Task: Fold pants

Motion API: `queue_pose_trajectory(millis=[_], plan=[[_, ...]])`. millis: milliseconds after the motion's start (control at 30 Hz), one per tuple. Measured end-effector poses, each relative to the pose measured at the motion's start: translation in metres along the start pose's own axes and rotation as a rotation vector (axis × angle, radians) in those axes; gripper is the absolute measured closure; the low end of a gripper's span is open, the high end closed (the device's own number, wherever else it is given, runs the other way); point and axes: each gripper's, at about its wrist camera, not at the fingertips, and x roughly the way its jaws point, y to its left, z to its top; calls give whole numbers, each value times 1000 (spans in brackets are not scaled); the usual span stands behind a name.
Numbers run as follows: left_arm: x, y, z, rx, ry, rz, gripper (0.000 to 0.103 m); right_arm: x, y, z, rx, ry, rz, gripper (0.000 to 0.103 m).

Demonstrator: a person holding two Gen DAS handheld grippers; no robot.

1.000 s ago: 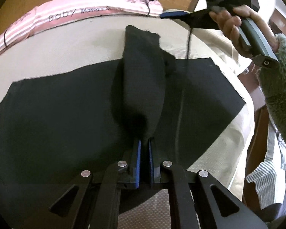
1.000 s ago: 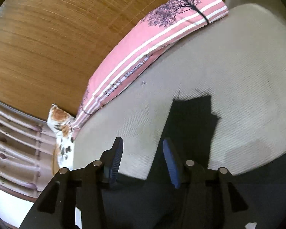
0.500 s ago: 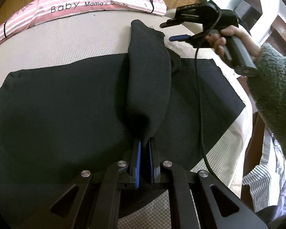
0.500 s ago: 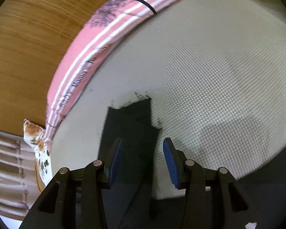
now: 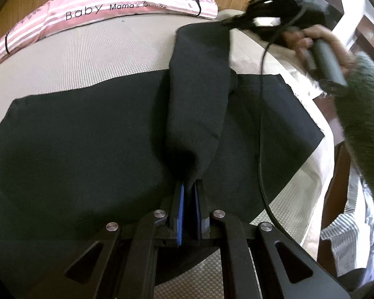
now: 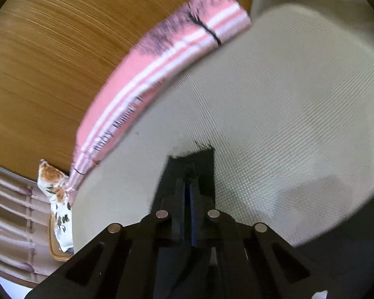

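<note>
Black pants point(image 5: 87, 137) lie spread flat across a beige woven mattress point(image 5: 87, 57), covering most of its near half. One narrow strip of the same black cloth is lifted off the flat part and runs away from the left gripper point(image 5: 189, 186) toward the far side. That gripper's blue-padded fingers point(image 5: 180, 211) are pressed close together with the near end of the strip pinched between them.

At the far end of the strip, the right gripper point(image 5: 230, 22) meets the cloth's top corner, held by a hand point(image 5: 311, 42) in a fuzzy grey-green sleeve point(image 5: 361, 114). A black cable point(image 5: 260, 129) hangs from it across the pants. From the right wrist view, the right gripper point(image 6: 189, 182) has its fingers drawn nearly together around the frayed end of the black strip point(image 6: 202, 159), so it is clamped on the pants; the picture is blurred there.

Along the far edge of the mattress lies a pink striped pillow point(image 5: 107, 7) with a tree print and the words "Baby Mama's", against a wooden headboard point(image 6: 49, 62). A floral cushion point(image 6: 57, 199) sits at the pillow's end
</note>
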Motion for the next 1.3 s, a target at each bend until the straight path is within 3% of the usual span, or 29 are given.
queue_pose_trajectory(millis=[167, 333, 500, 633, 833, 967, 1067, 1167, 1300], plan=[[-2, -20, -1, 79, -16, 30, 95, -77, -11, -23, -8, -94, -43, 100], [-2, -49, -4, 209, -19, 37, 95, -145, -61, -75, 68, -177, -167, 100], [13, -68, -16, 326, 12, 90, 94, -154, -126, -129, 202, -119, -289, 100], [13, -68, -15, 355, 18, 95, 93, -153, -146, -151, 250, -107, -316, 101], [11, -76, -21, 411, 29, 90, 93, -171, -141, -159, 202, -147, -358, 101], [18, -76, -21, 419, 45, 87, 92, -148, -158, -168, 214, -58, -394, 100], [14, -70, -17, 391, 61, 53, 85, -160, -156, -159, 226, -74, -394, 88], [4, -62, -11, 341, 65, -8, 83, -171, -148, -138, 173, -112, -360, 86], [-15, -44, 1, 279, -3, -37, 80, -158, -126, -94, 65, -90, -235, 85]])
